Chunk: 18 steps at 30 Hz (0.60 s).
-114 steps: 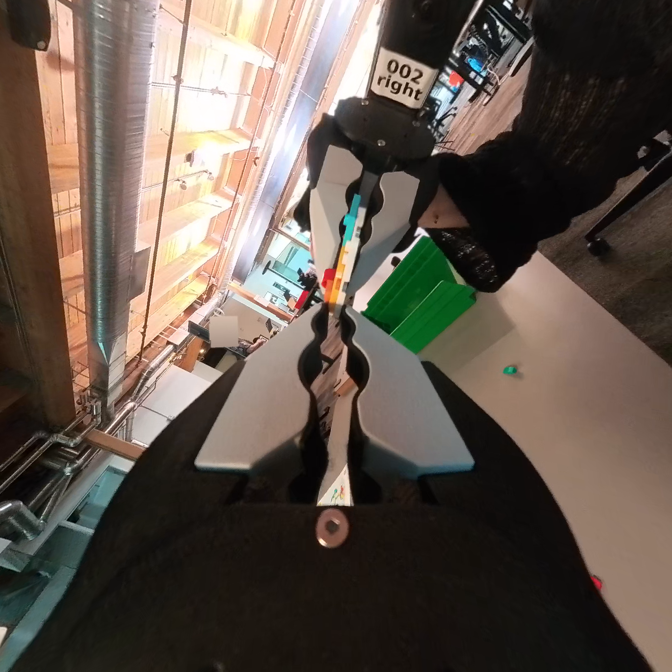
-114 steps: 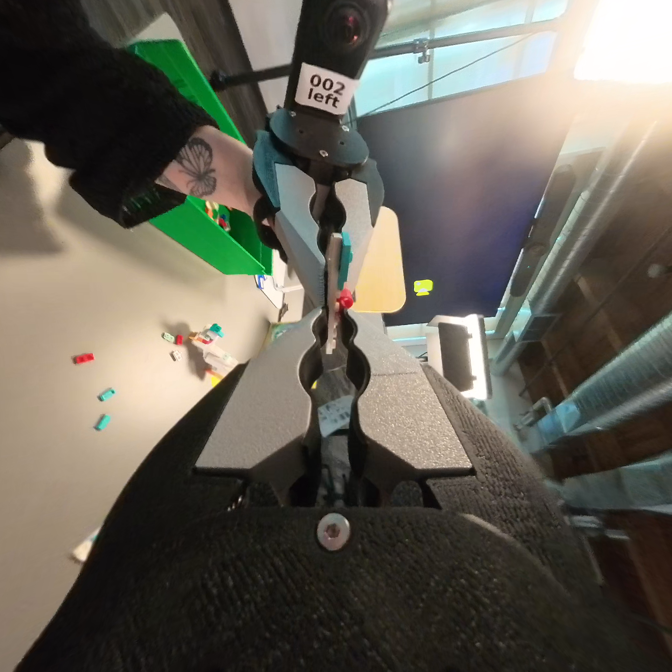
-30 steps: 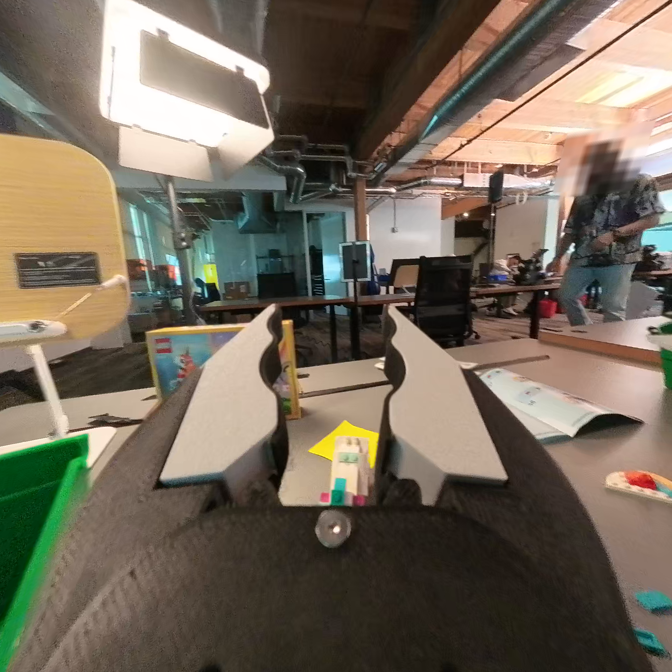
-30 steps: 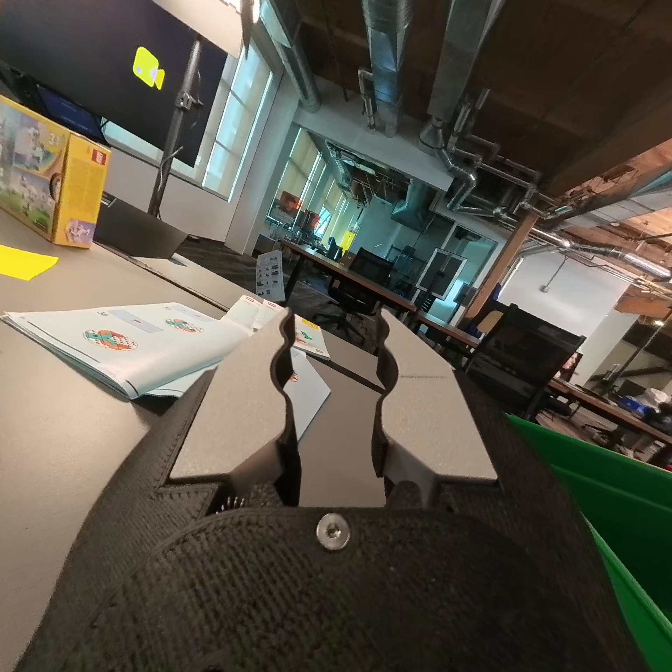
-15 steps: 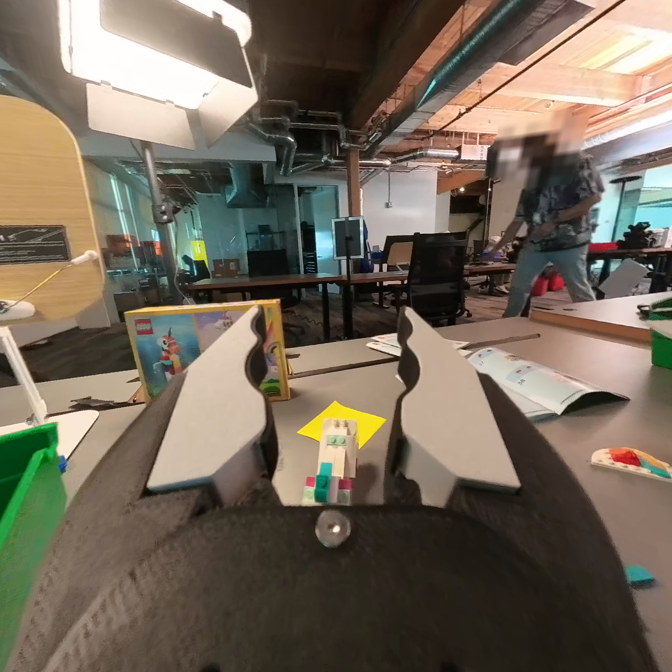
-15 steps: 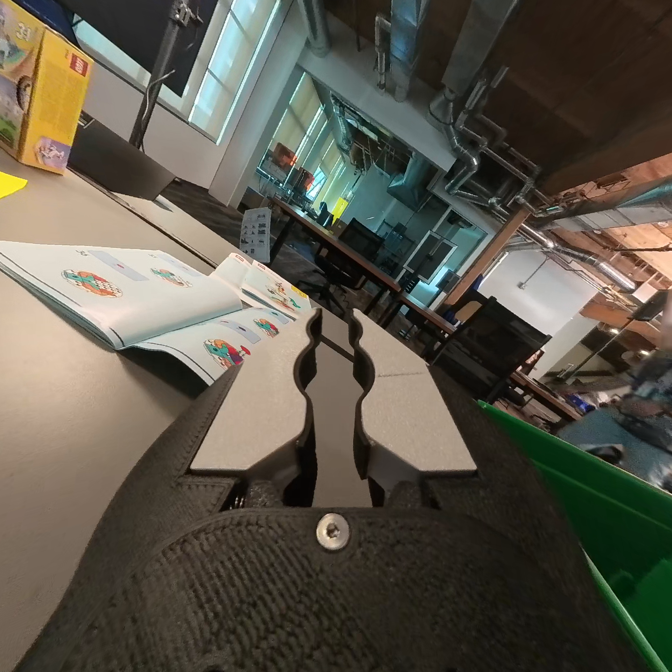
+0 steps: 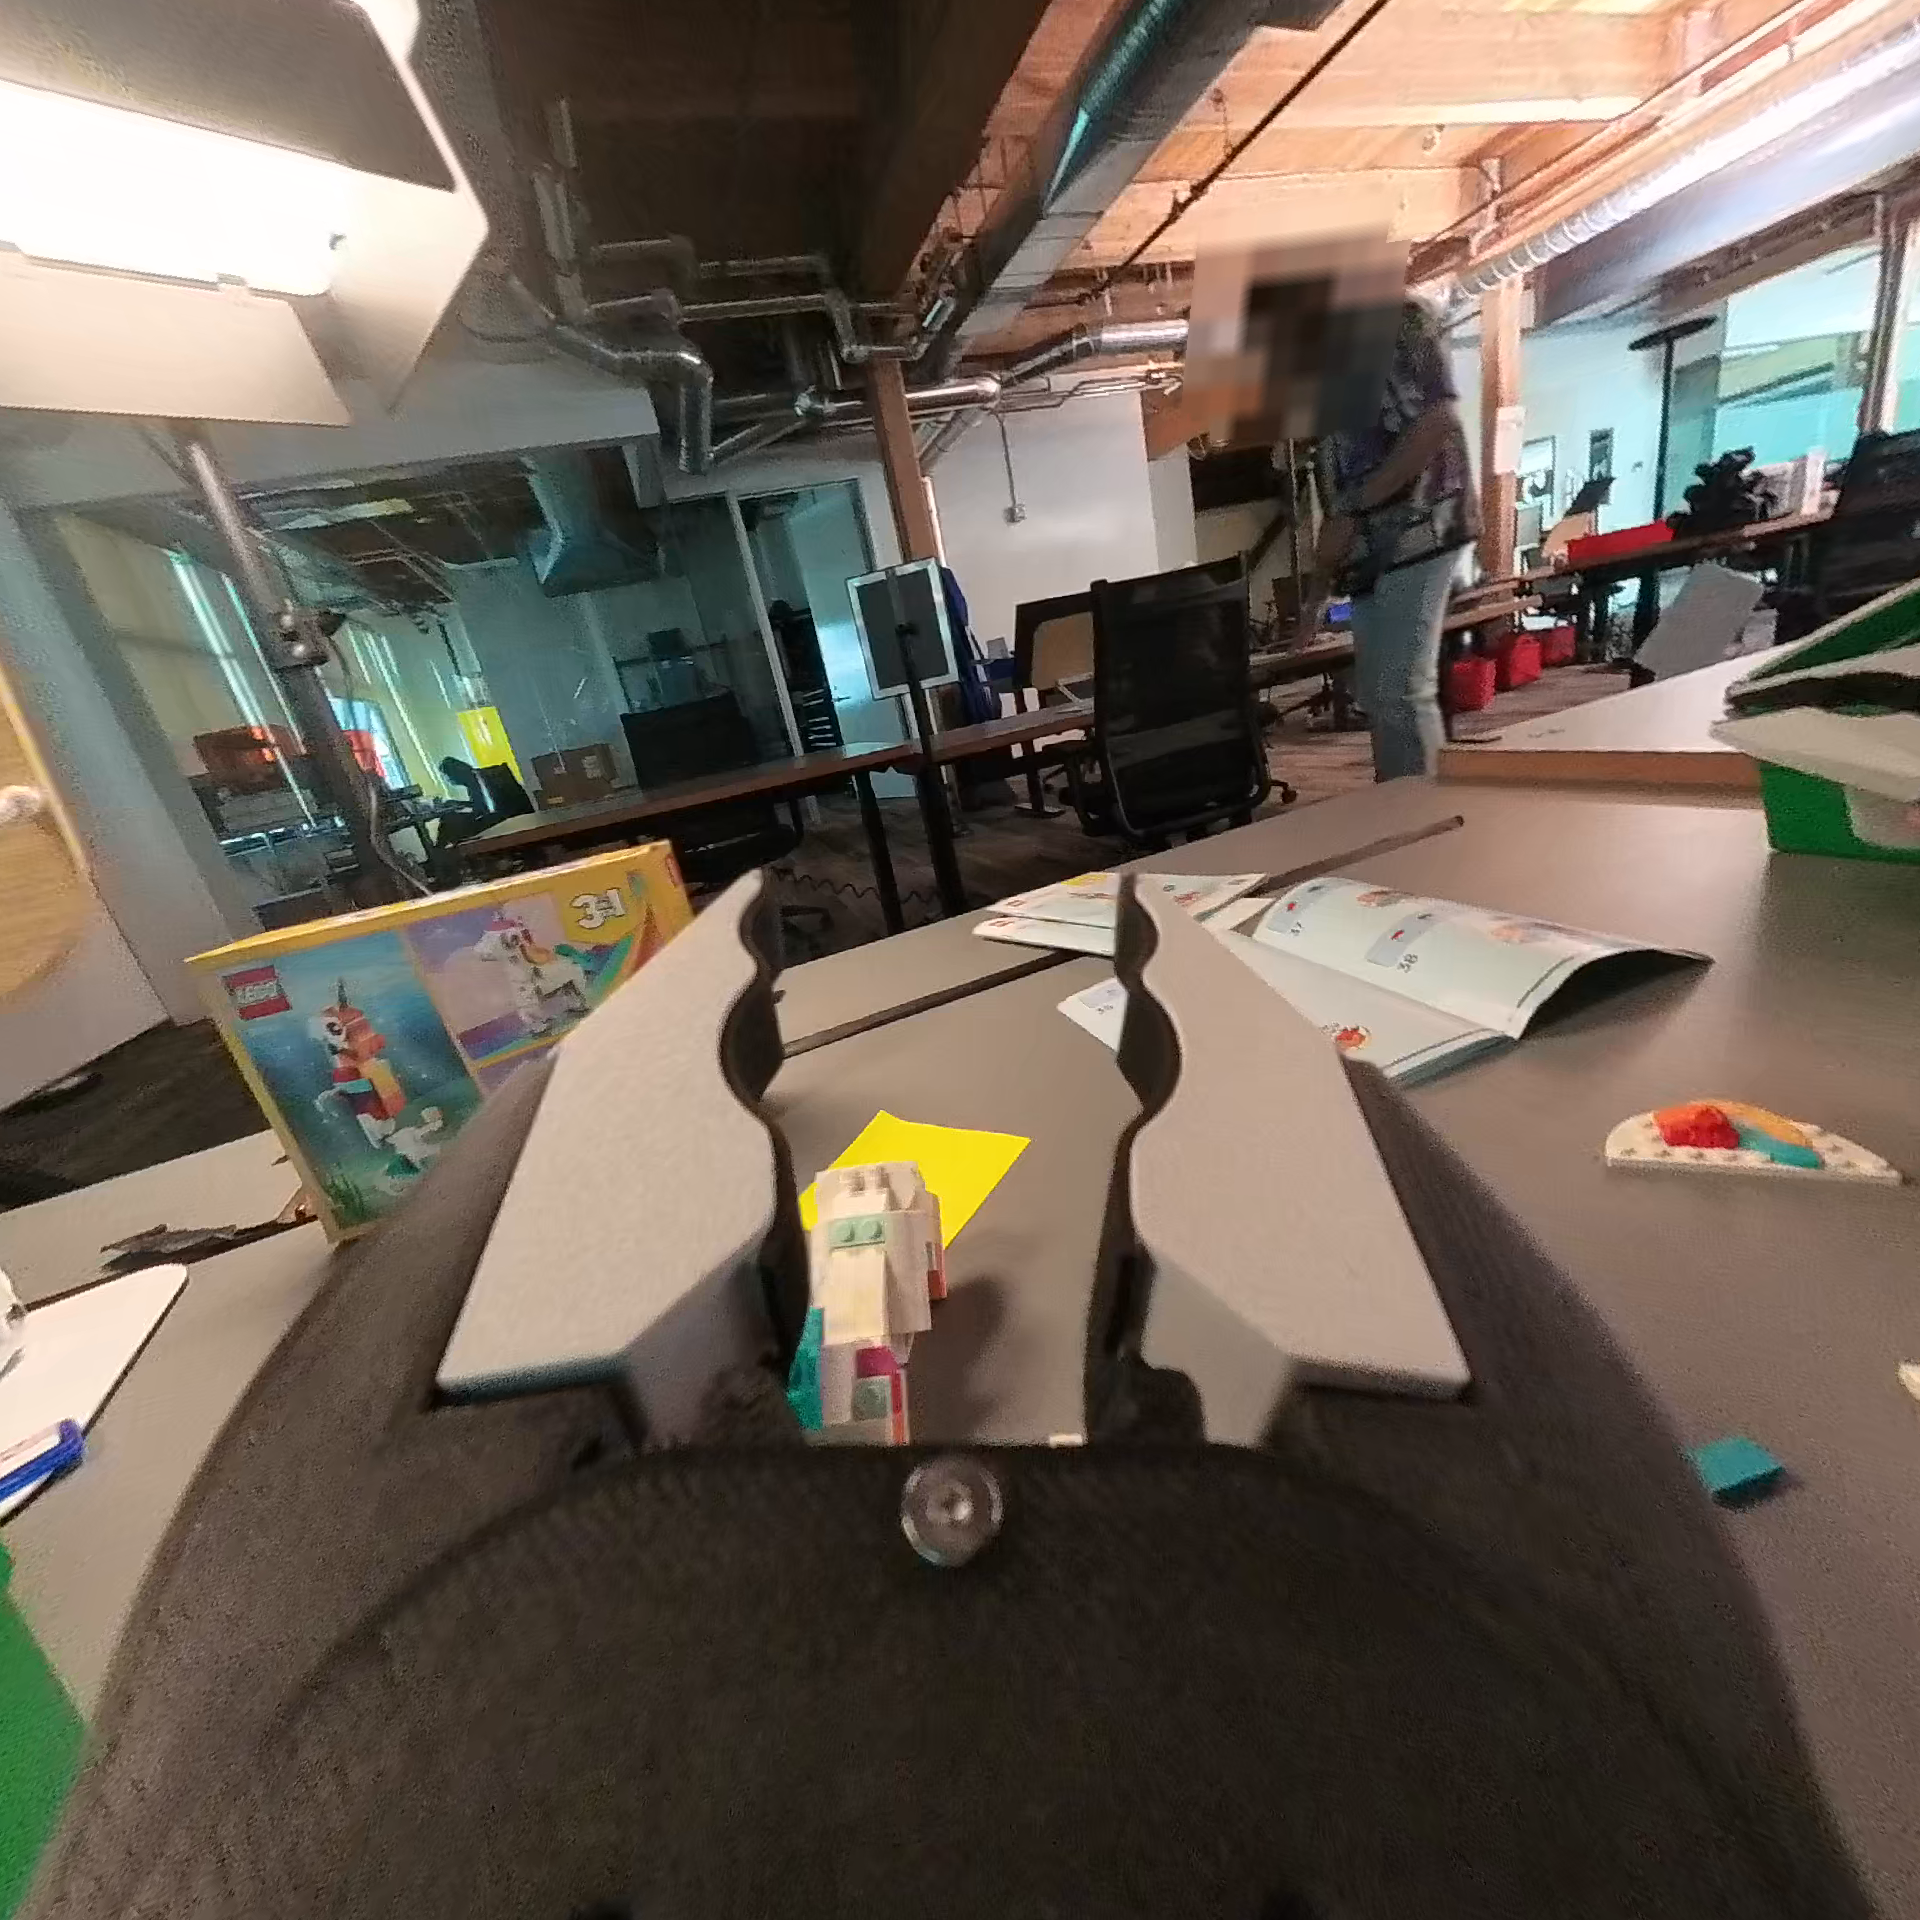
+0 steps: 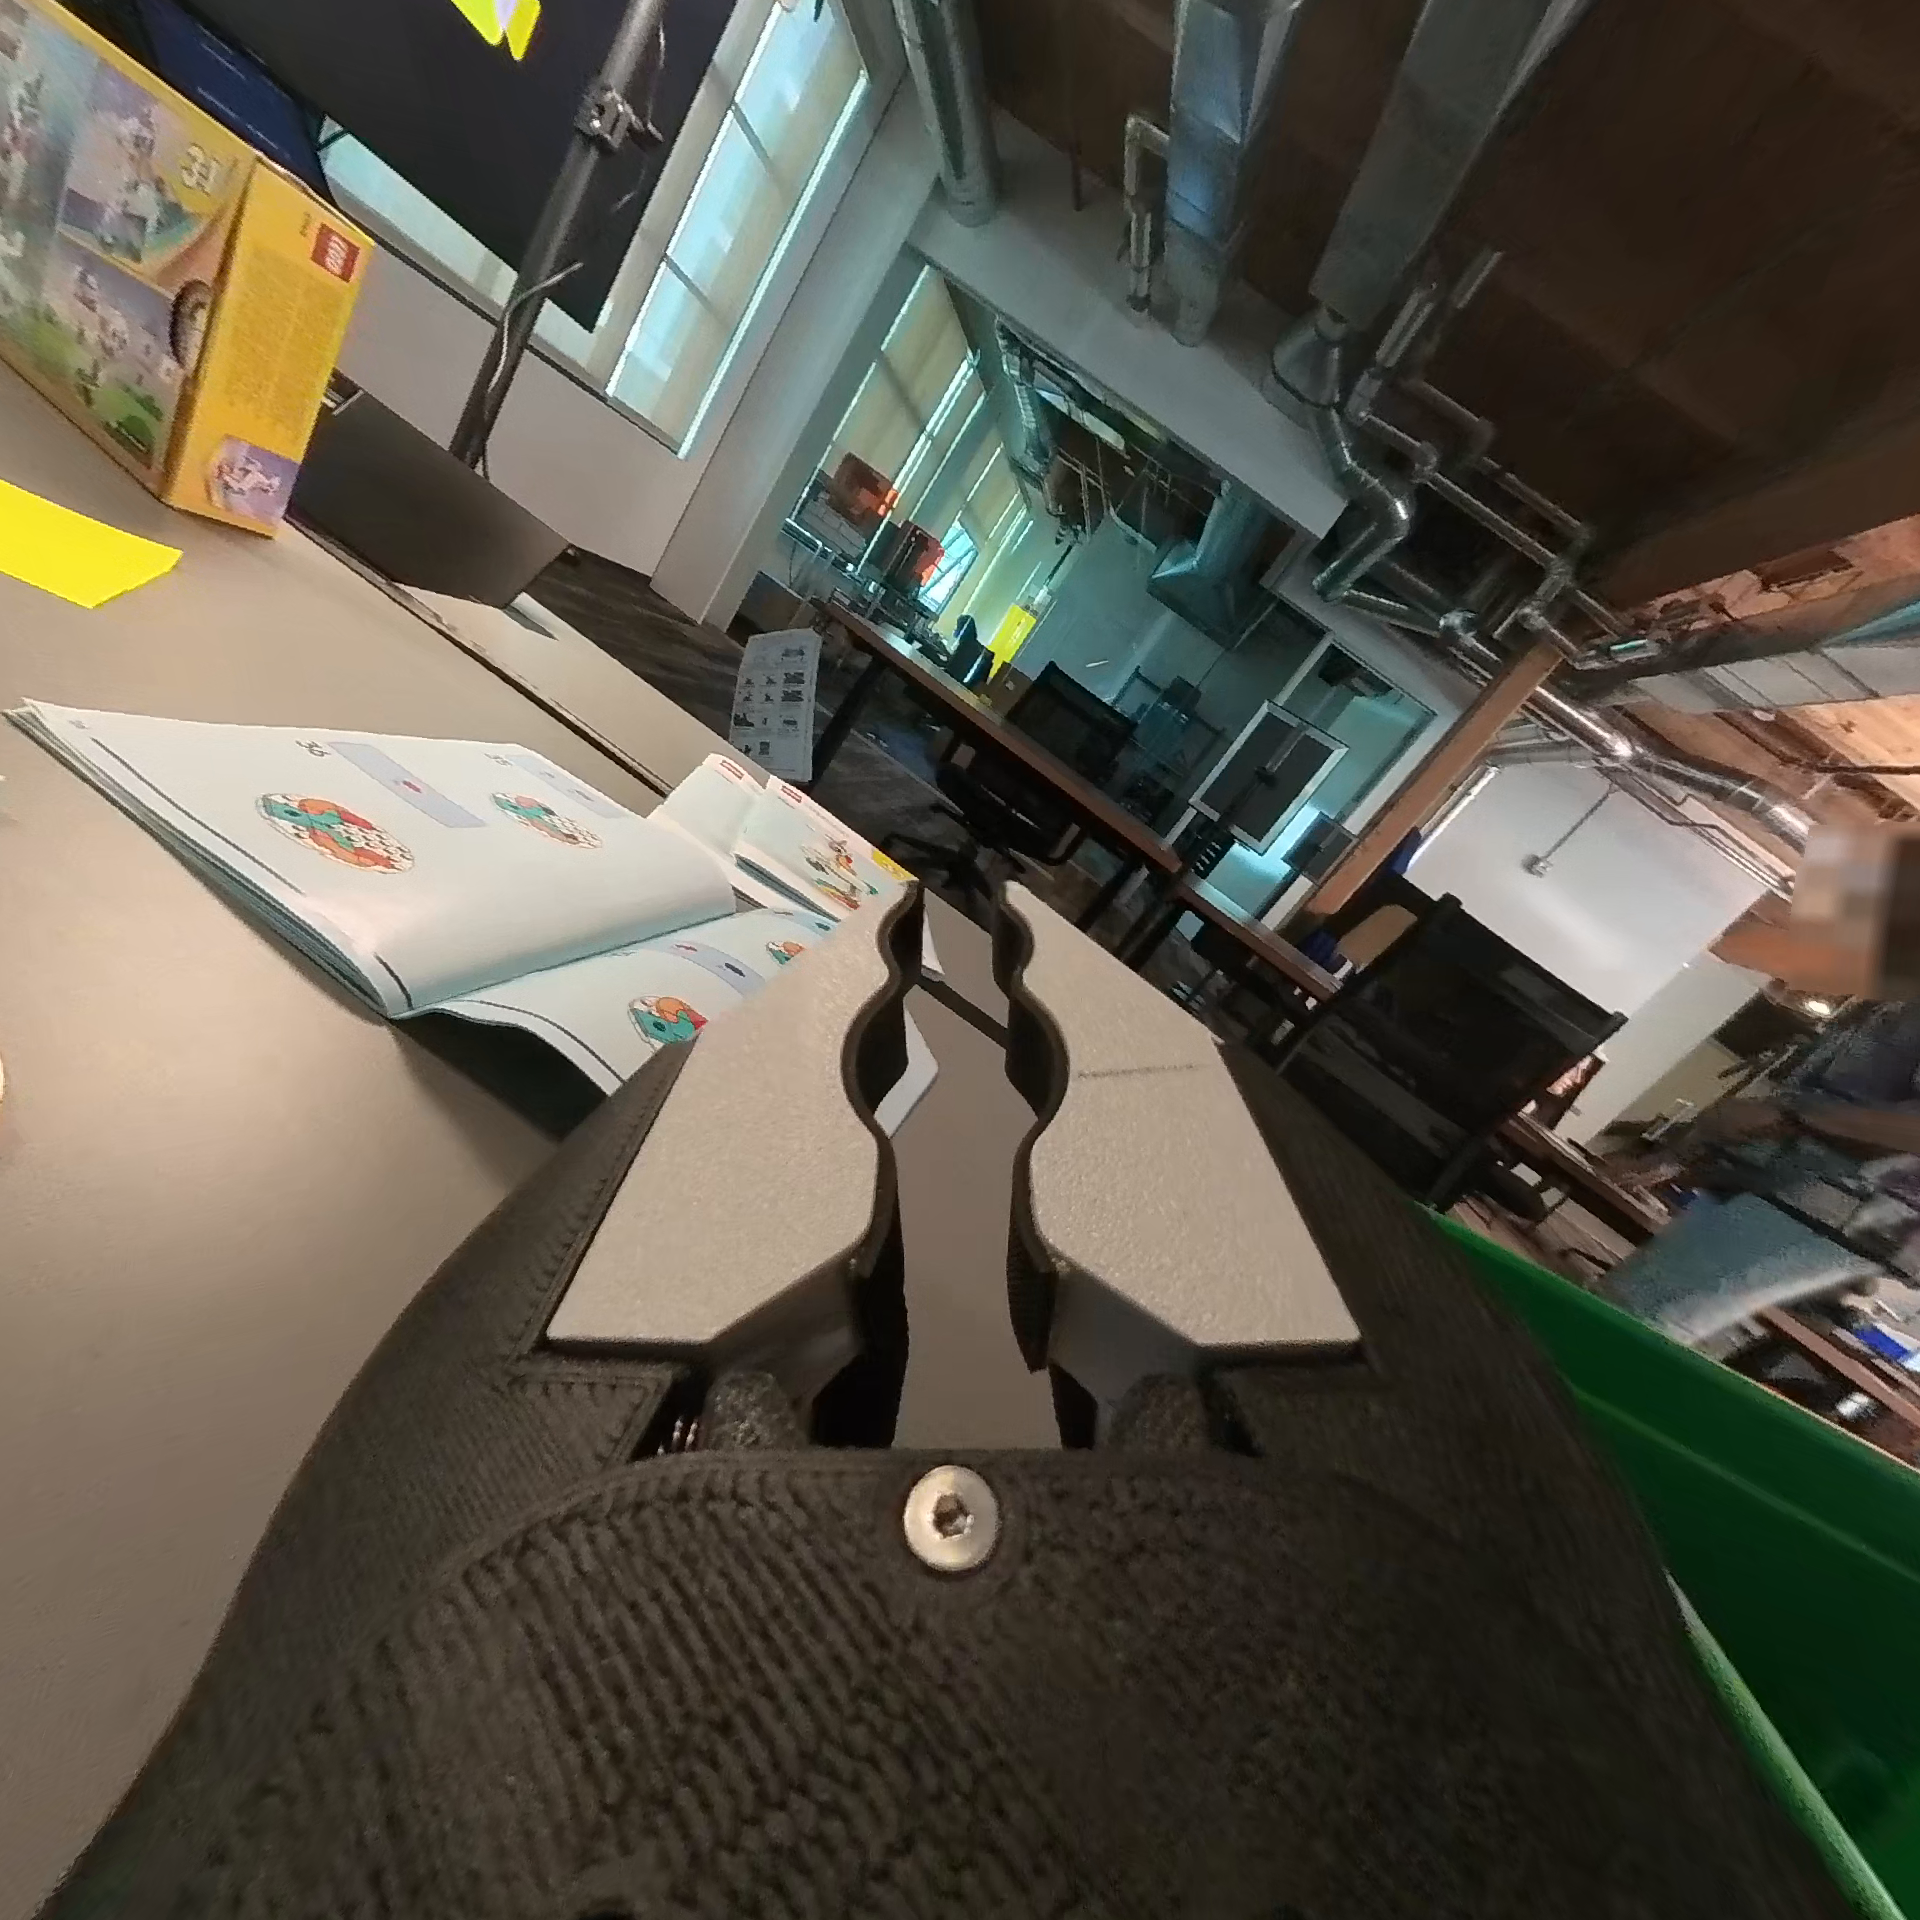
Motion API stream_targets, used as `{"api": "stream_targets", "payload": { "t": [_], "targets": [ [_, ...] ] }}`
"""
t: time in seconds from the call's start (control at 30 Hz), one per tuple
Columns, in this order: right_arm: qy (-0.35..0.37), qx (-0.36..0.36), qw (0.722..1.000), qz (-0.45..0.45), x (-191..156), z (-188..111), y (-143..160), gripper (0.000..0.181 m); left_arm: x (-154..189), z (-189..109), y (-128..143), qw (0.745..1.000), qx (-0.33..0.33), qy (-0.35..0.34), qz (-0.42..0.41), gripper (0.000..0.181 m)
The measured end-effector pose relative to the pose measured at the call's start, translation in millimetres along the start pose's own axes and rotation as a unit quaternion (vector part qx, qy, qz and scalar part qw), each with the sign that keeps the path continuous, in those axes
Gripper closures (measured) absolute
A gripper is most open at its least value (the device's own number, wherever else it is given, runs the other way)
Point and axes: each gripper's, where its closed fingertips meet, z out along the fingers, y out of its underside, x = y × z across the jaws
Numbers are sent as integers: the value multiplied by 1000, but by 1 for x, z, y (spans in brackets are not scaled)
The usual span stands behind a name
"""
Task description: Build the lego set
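A small white, teal and pink lego figure [image 7: 871,1299] stands on the grey table between the bases of my left fingers, touching neither. My left gripper [image 7: 940,894] is wide open and low over the table. A curved white lego plate with red, orange and teal pieces [image 7: 1751,1141] lies to the right, and a loose teal tile [image 7: 1733,1467] lies nearer. My right gripper [image 8: 961,909] is open by a narrow gap and holds nothing, low over the table next to the open instruction booklet [image 8: 416,873].
The yellow lego box [image 7: 436,1013] stands at the back left, also in the right wrist view [image 8: 177,312]. A yellow paper [image 7: 935,1158] lies behind the figure. The booklet [image 7: 1403,966] lies back right. A green bin [image 8: 1714,1507] is close on the right. A person [image 7: 1392,582] stands far behind. My right fingertips sit around 35 cm from my left ones. The left tips stand about 15 cm off the loose teal tile [image 7: 1733,1467].
Both grippers came down from pressing pieces together in the air to the table. The left let go of the figure and opened wider. The right emptied and narrowed its gap.
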Motion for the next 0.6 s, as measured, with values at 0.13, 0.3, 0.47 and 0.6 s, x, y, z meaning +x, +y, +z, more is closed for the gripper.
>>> {"api": "stream_targets", "payload": {
  "t": [0.13,0.3,0.47,0.6],
  "targets": [
    [-2,1,1000,-2,-1,0,0,171,10,1,2,999,-5,11,35,119],
    [-2,0,1000,1,-1,0,0,171,20,1,1,996,-5,18,87,120],
    [-1,-2,1000,-1,-1,0,1,171,32,2,3,992,-9,33,124,126],
    [-2,0,1000,-3,-1,-1,-1,171,39,2,8,990,-16,44,133,132]
  ]
}}
